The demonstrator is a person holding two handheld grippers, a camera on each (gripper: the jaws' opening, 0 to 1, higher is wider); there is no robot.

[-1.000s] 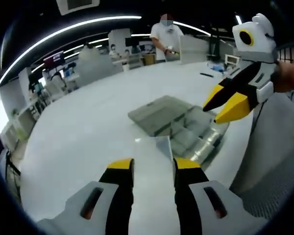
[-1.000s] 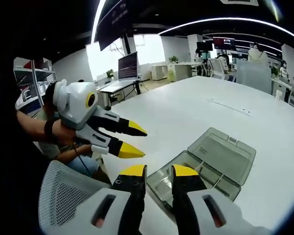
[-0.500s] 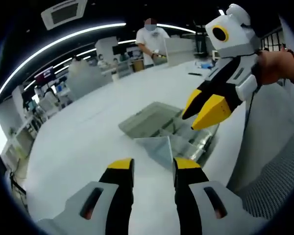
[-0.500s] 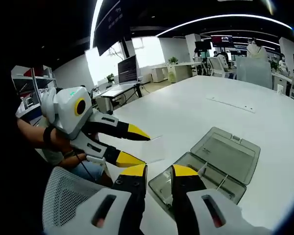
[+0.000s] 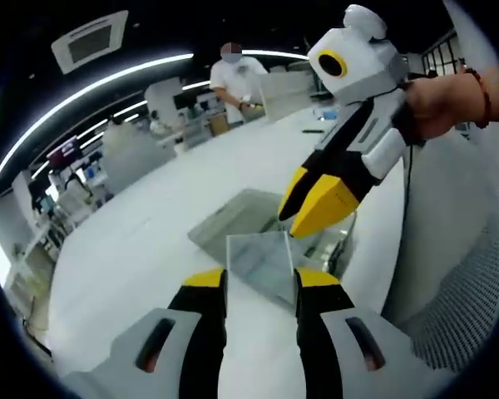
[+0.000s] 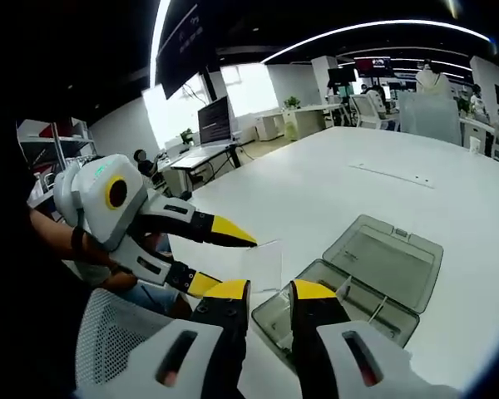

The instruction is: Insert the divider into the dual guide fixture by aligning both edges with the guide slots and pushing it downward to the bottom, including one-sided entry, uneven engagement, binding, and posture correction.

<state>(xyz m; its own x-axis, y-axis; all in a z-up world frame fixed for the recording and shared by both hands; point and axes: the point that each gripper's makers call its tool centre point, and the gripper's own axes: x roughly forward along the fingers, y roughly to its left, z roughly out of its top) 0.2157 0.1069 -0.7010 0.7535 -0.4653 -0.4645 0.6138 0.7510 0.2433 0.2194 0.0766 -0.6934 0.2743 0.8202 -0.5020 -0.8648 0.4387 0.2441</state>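
A clear, thin divider plate [image 5: 262,264] stands between the yellow fingertips of my left gripper [image 5: 262,279], which is shut on it by its two side edges above the white table. In the right gripper view the same divider [image 6: 264,263] sits in the left gripper [image 6: 230,262], which reaches in from the left. The guide fixture, a smoky clear box [image 5: 237,223] with its lid folded open, lies on the table just beyond. My right gripper [image 6: 270,289] is open and holds nothing. It hovers over the near end of the box [image 6: 349,283], and its tips [image 5: 293,218] hang close above the divider.
The white table [image 5: 150,233] stretches wide around the box. A person's hand [image 5: 437,100] holds the right gripper. A mesh chair back [image 6: 116,332] sits at the table edge. A person stands at the far end [image 5: 237,79], with desks and monitors behind.
My left gripper has raised the divider and turned it to face the camera squarely. The right gripper has come closer, now just above the divider.
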